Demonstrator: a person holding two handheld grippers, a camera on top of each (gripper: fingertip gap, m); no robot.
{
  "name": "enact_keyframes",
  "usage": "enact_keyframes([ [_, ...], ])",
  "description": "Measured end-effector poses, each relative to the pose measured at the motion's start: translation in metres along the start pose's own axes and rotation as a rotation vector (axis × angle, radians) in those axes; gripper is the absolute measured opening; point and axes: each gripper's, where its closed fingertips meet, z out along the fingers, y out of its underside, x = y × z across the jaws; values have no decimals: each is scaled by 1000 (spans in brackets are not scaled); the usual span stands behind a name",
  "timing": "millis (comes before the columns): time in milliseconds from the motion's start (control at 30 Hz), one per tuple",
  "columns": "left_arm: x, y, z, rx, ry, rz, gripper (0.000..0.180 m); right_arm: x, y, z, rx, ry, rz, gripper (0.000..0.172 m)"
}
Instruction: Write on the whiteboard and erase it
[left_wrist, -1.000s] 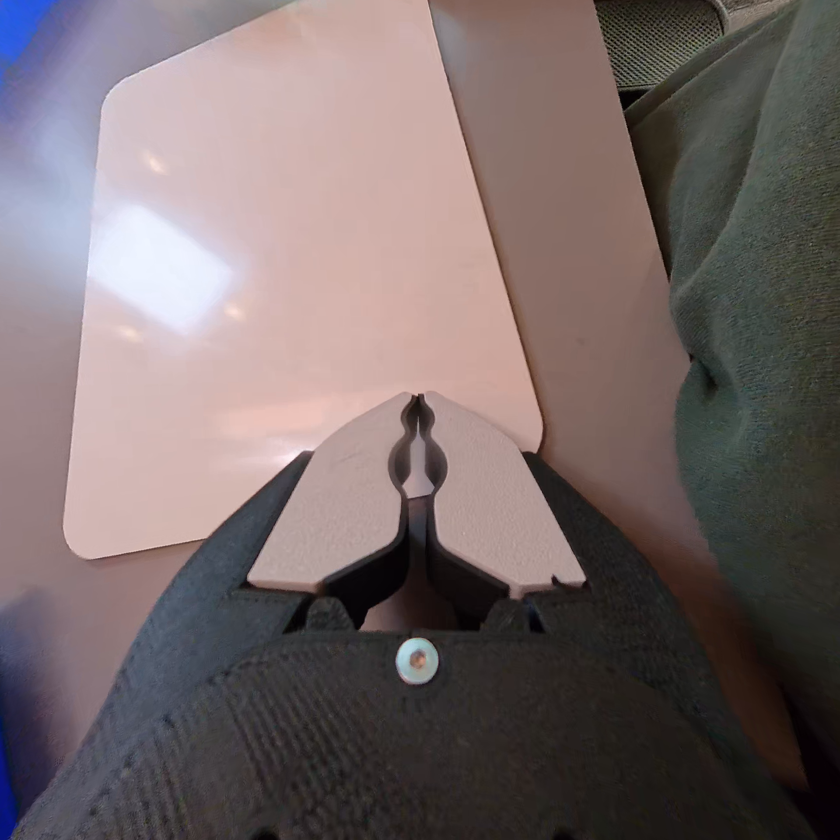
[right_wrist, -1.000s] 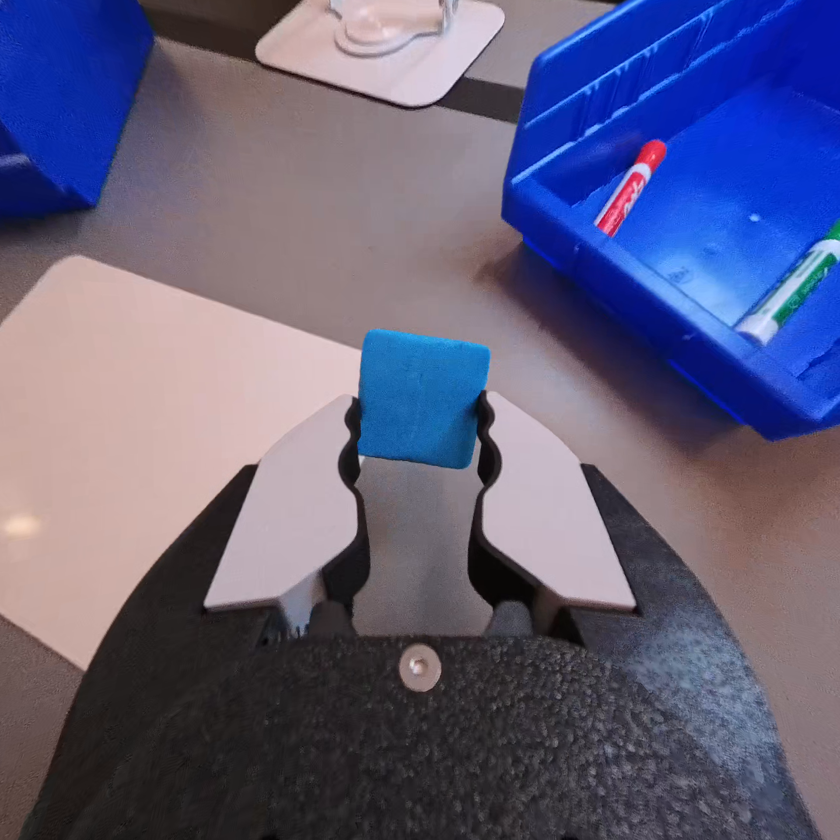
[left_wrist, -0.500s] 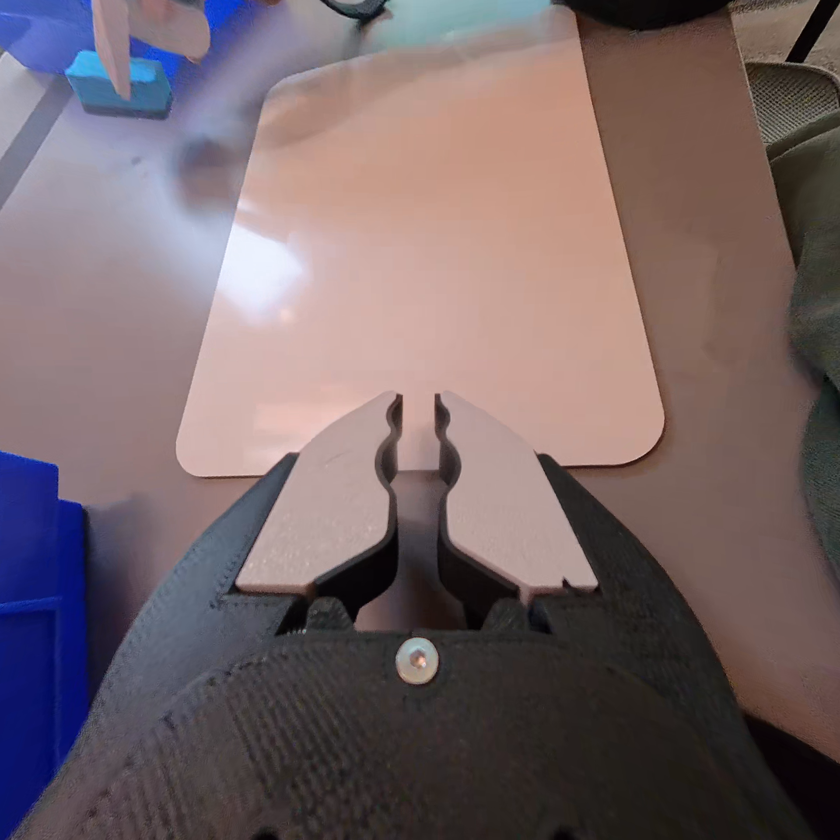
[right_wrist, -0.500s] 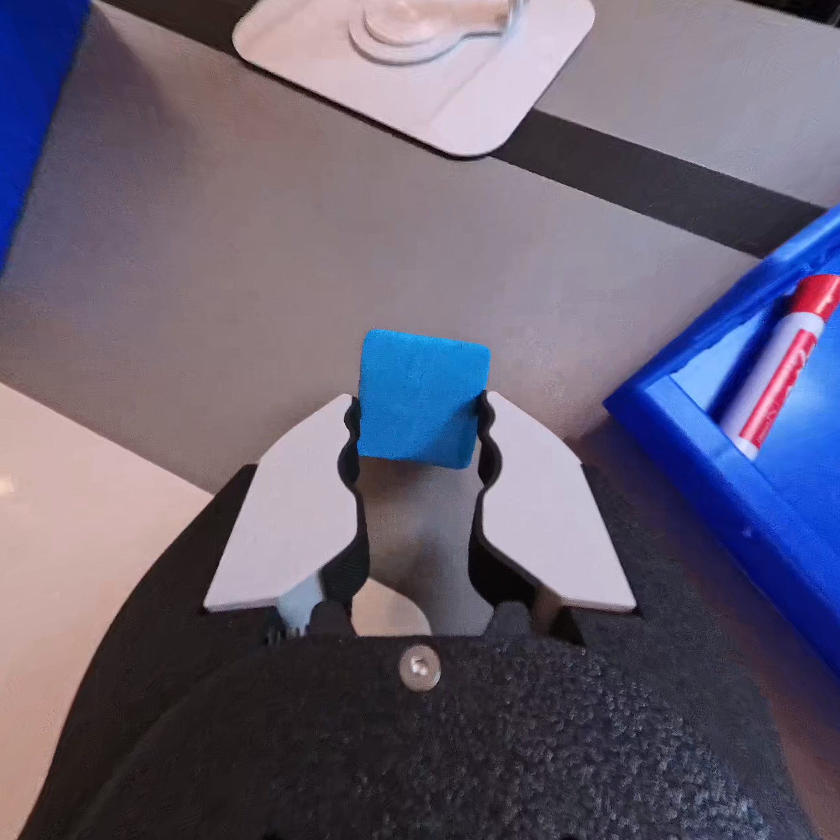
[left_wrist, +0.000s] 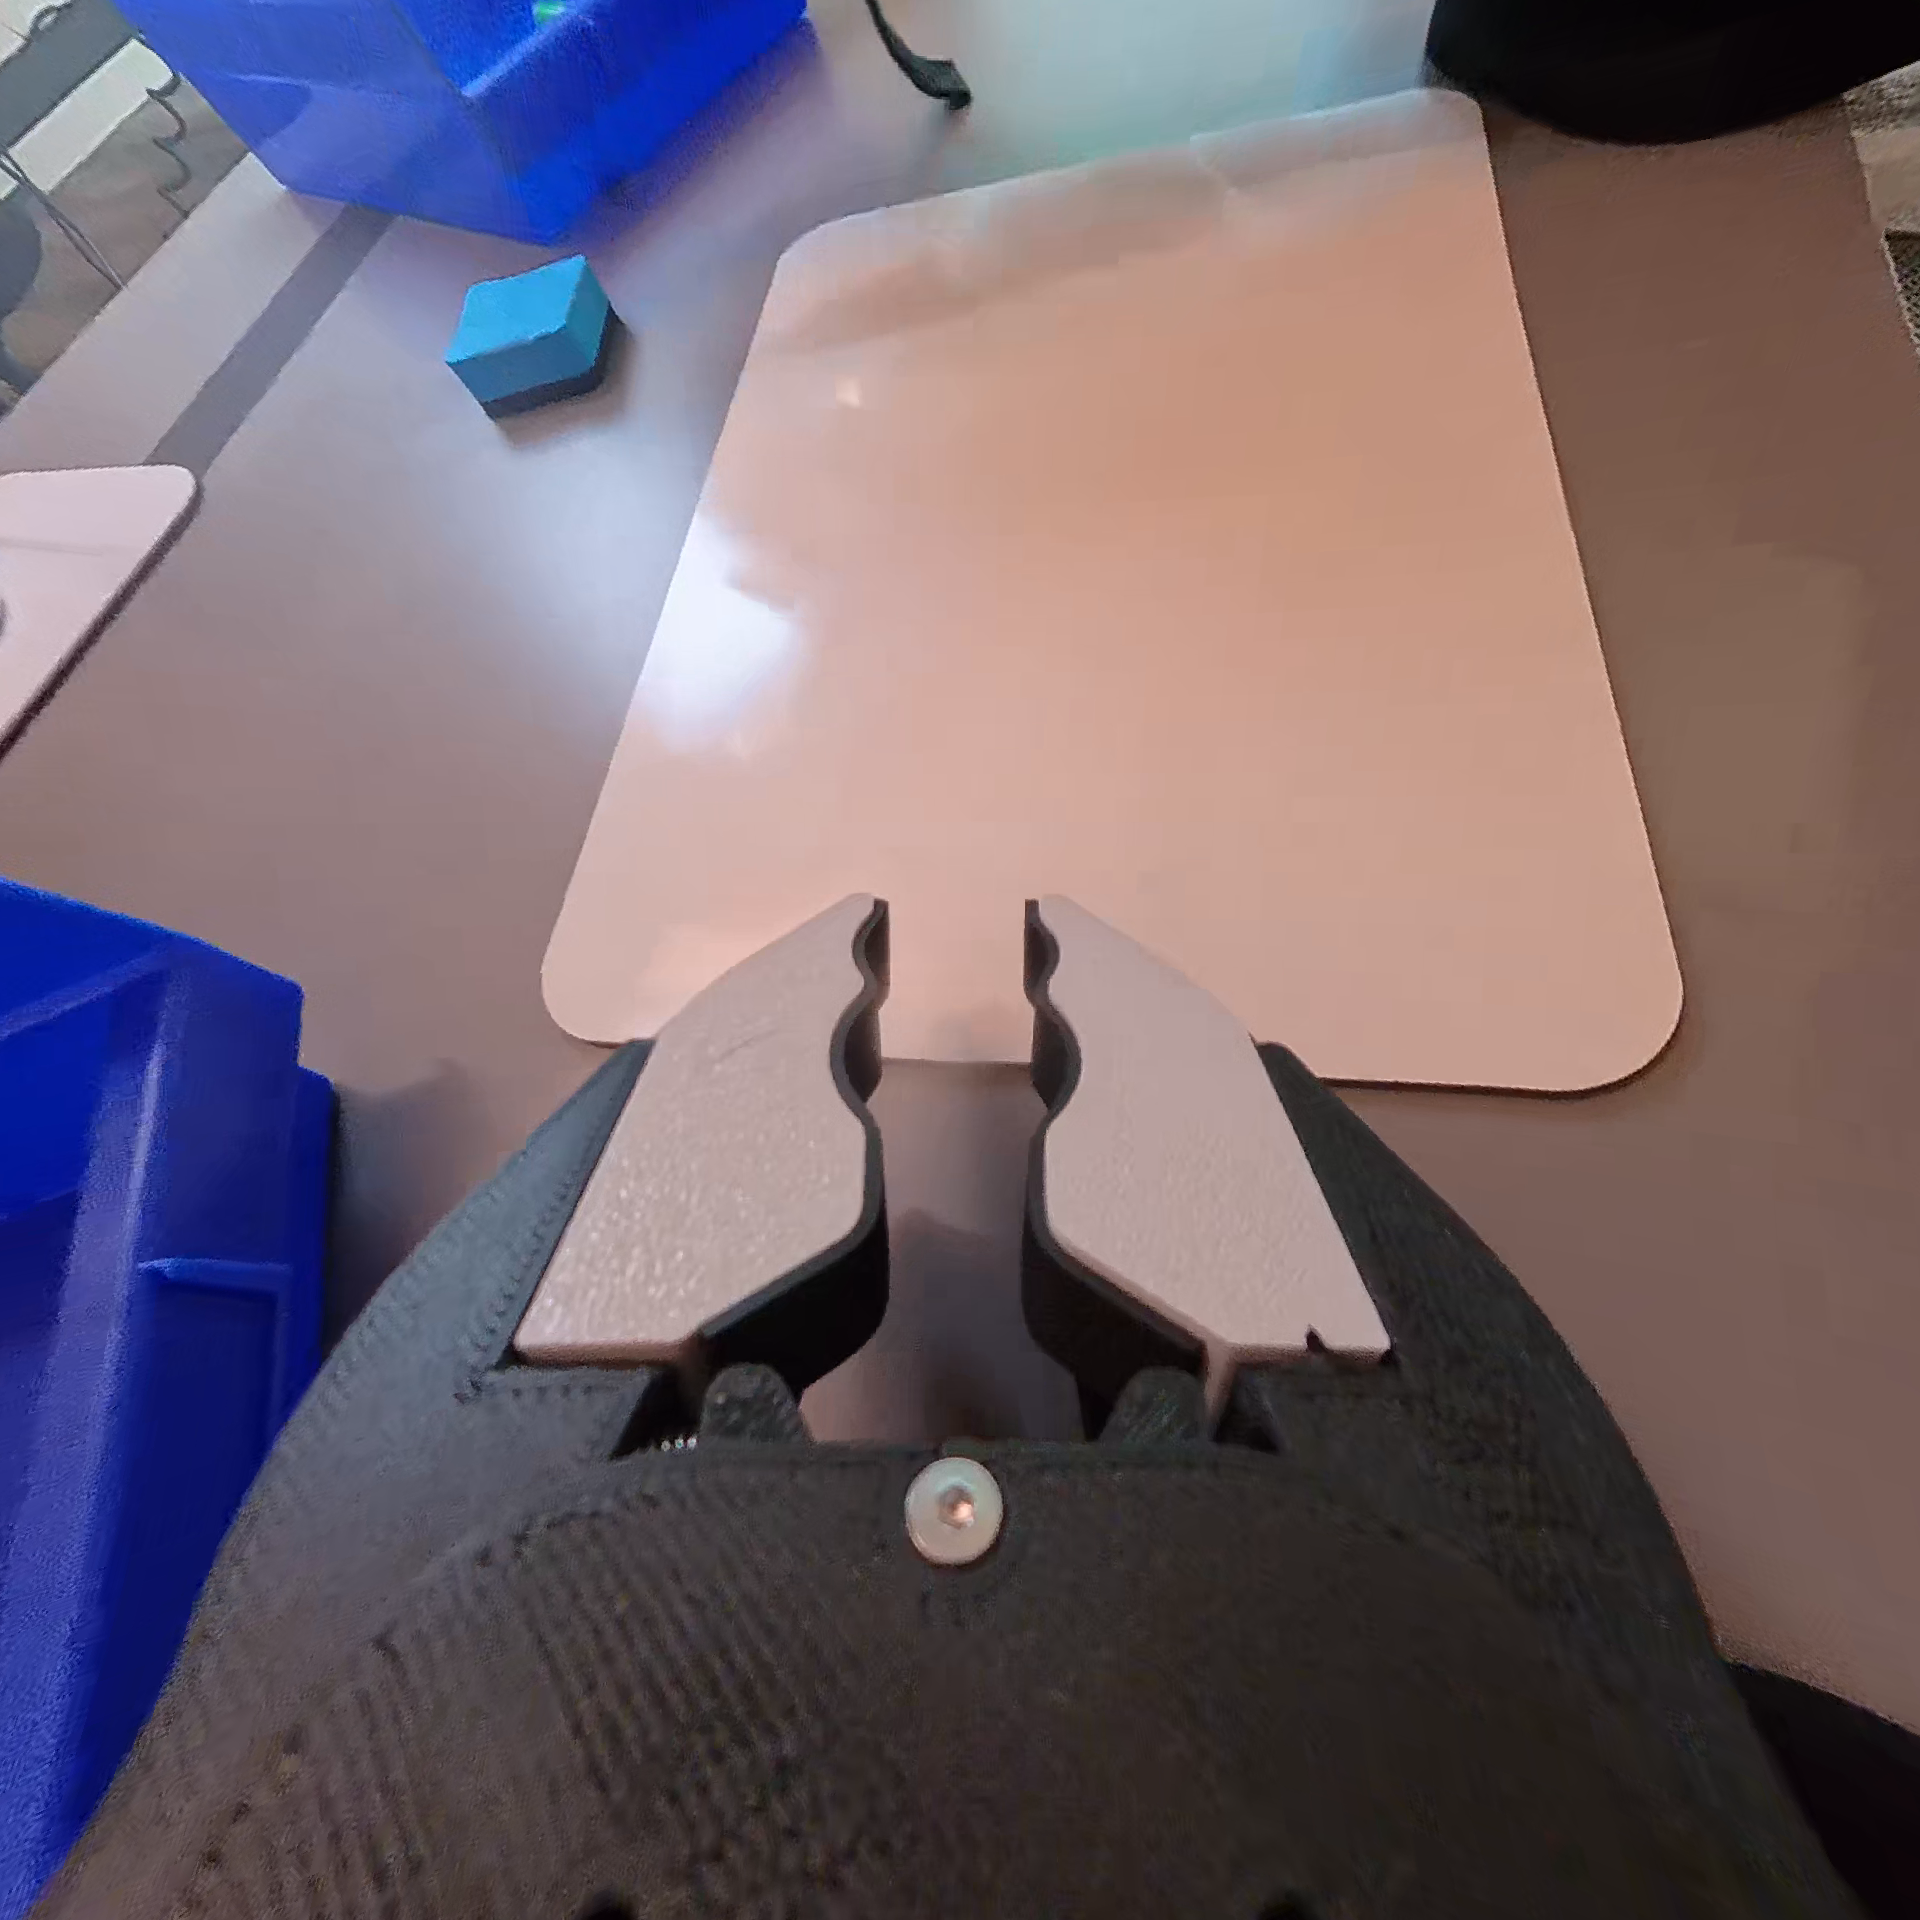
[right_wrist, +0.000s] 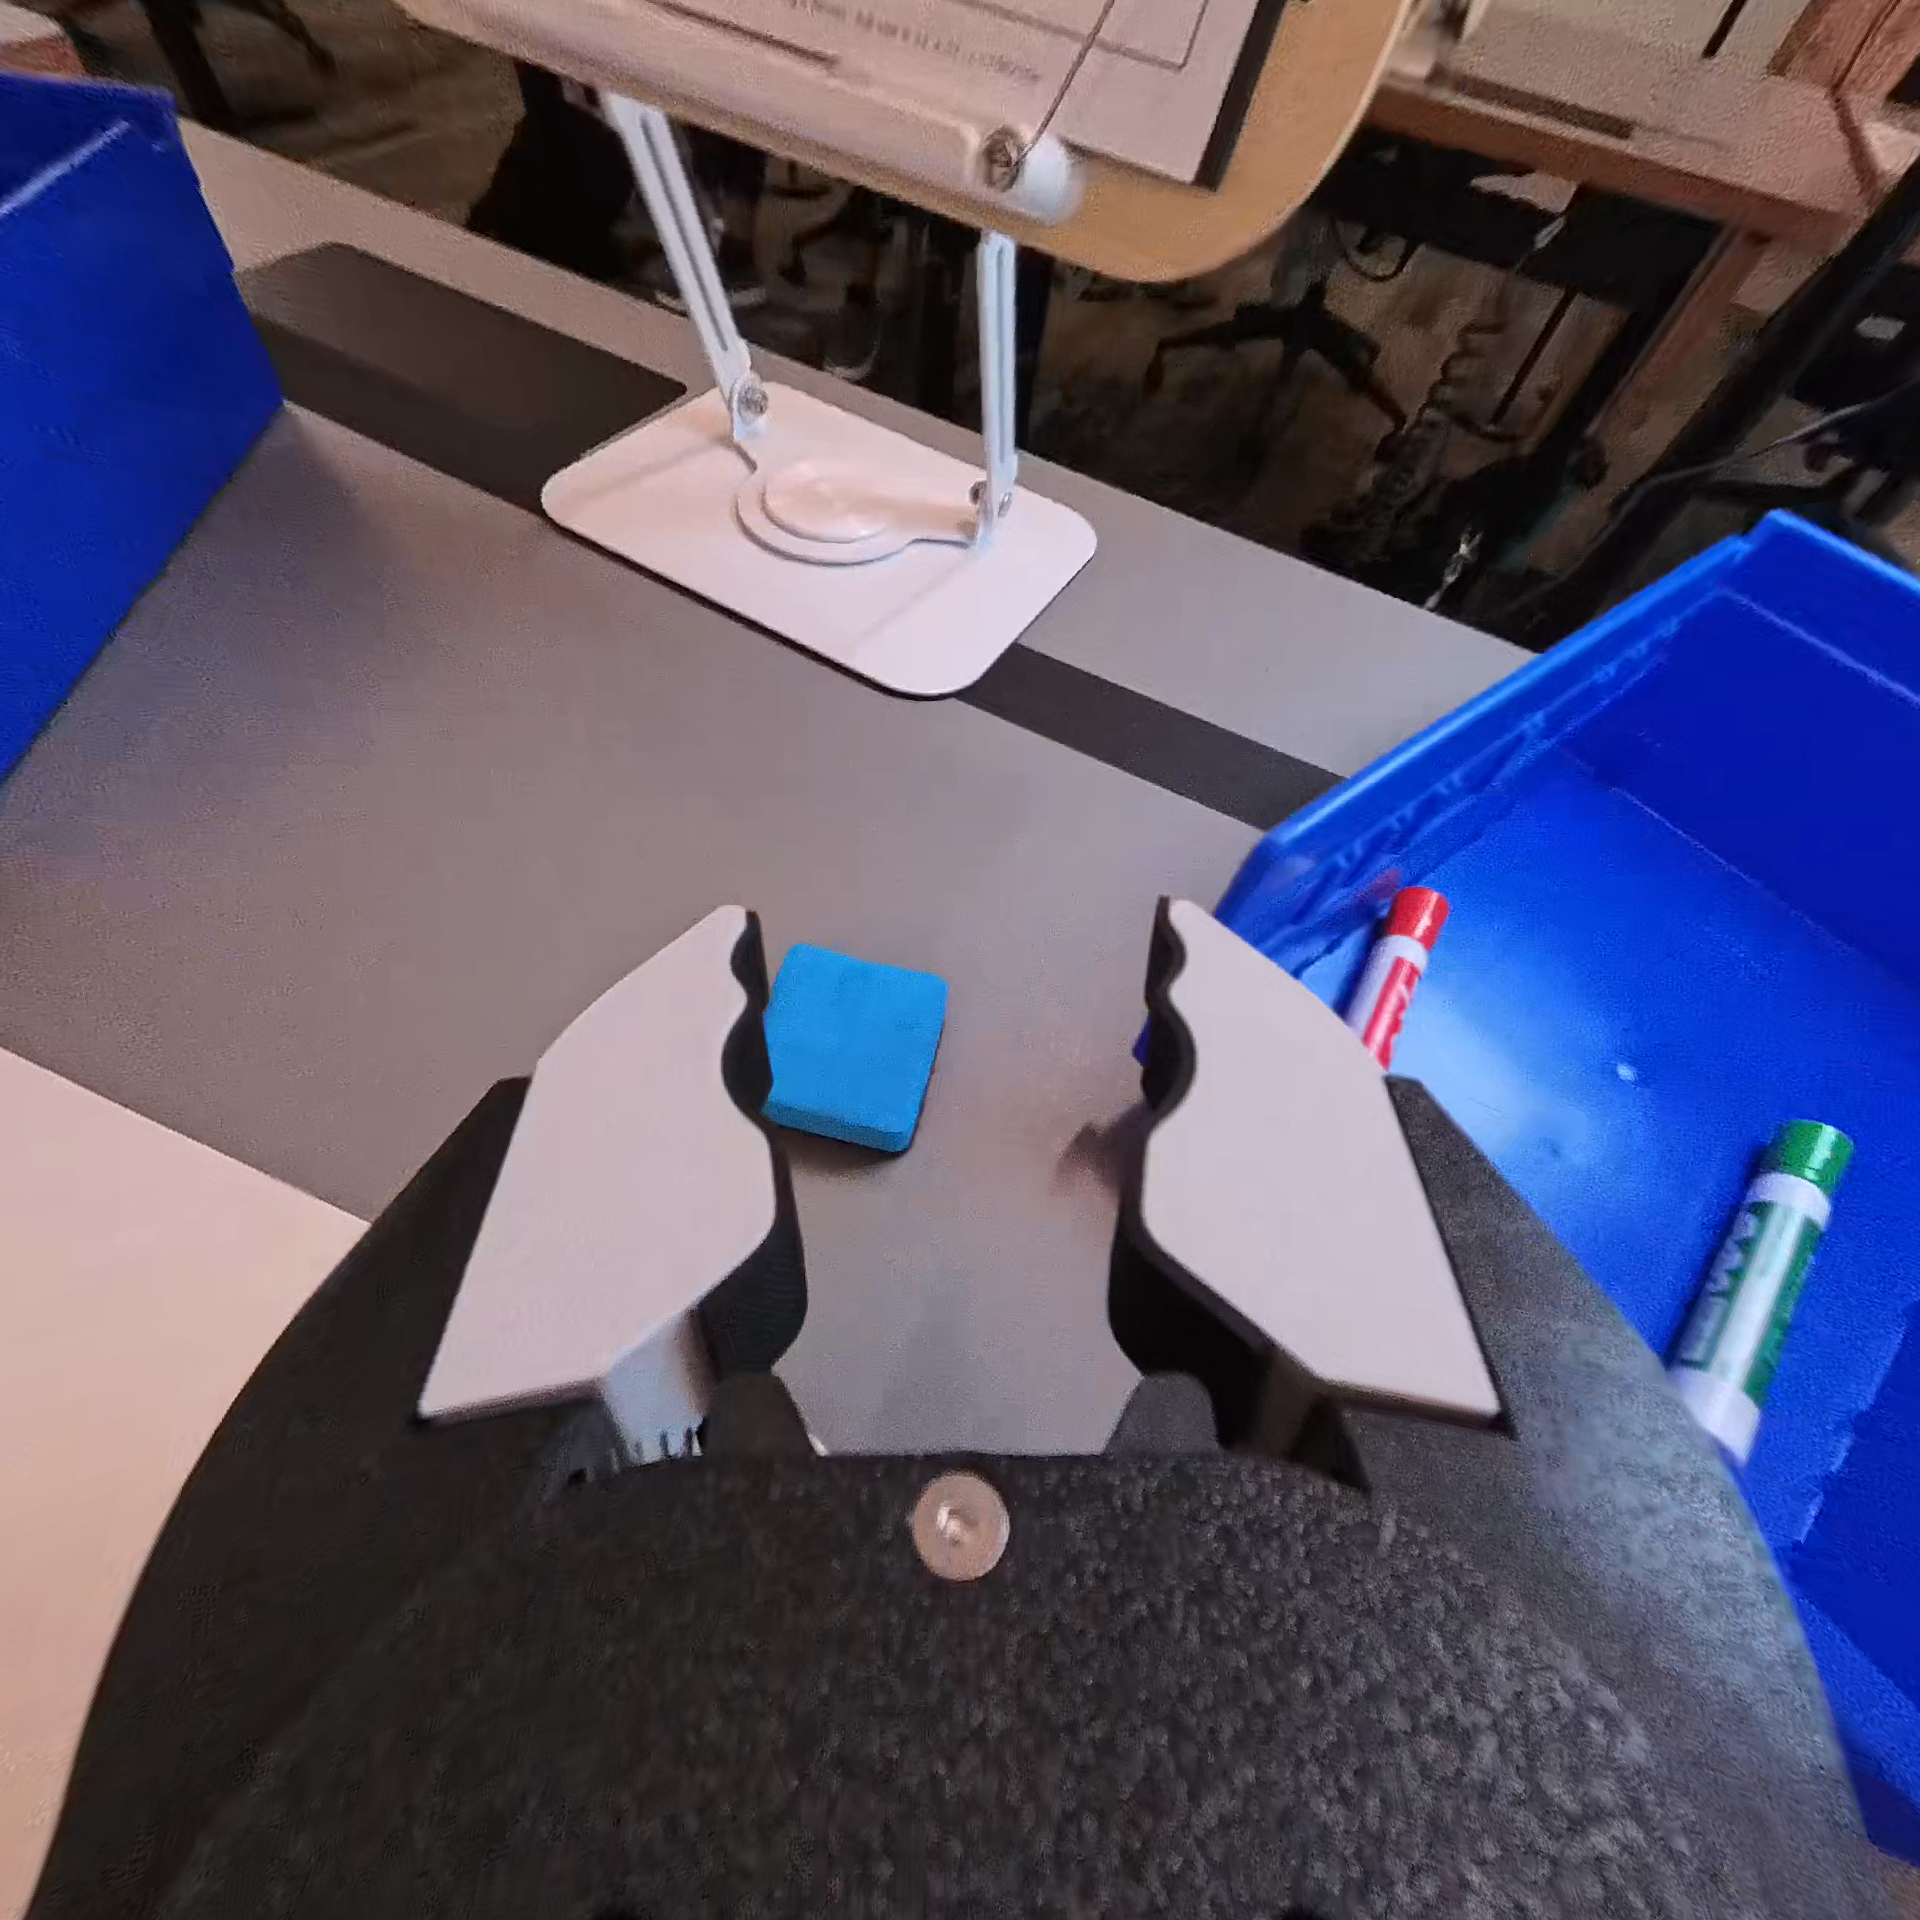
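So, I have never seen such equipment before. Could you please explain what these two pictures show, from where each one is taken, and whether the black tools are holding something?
There is no robot here. A person holds one two-finger gripper in each hand, and each gripper has a camera that looks forward along its fingers.

The left gripper hangs above the near edge of a blank whiteboard that lies flat on a grey table. Its fingers are apart and hold nothing.

The right gripper is wide open. A blue eraser lies on the table between its fingers, close to the left one, with a clear gap to the right one, so it is not held.

To the right stands a blue bin with a red marker and a green marker inside. Farther back stands a white stand.
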Motion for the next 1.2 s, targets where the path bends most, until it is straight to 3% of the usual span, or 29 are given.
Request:
enact_keyframes([
  [133, -17, -2, -6, 5, -92, 36, 26, 39, 13, -23, 0, 110, -23, 72],
  [333, -67, 11, -25, -54, -313, 85, 26, 104, 86, -32, -336, 310, -247, 73],
  [433, -91, 21, -37, -123, -437, 133, 29, 109, 101, -23, -431, 306, -352, 72],
  [600, -120, 46, -51, -301, -560, 91, 55, 122, 112, -2, -642, 237, -568, 67],
  [667, -128, 53, -56, -356, -592, 80, 59, 126, 117, 1, -729, 168, -624, 43],
  [700, -131, 59, -58, -400, -599, 70, 62, 124, 121, 1, -761, 124, -657, 32],
  [800, -136, 78, -61, -542, -589, 22, 70, 122, 125, -9, -835, 100, -735, 30],
  [900, -139, 88, -64, -626, -573, 2, 65, 107, 129, -33, -824, 118, -769, 30],
  [967, -139, 94, -67, -692, -544, -4, 52, 89, 130, -59, -776, 119, -781, 30],
  [1000, -137, 100, -68, -742, -512, -5, 37, 79, 130, -74, -753, 121, -793, 30],
  [1200, -142, 102, -68, -769, -461, 55, 32, -1, 151, -169, -669, 95, -911, 30],
])
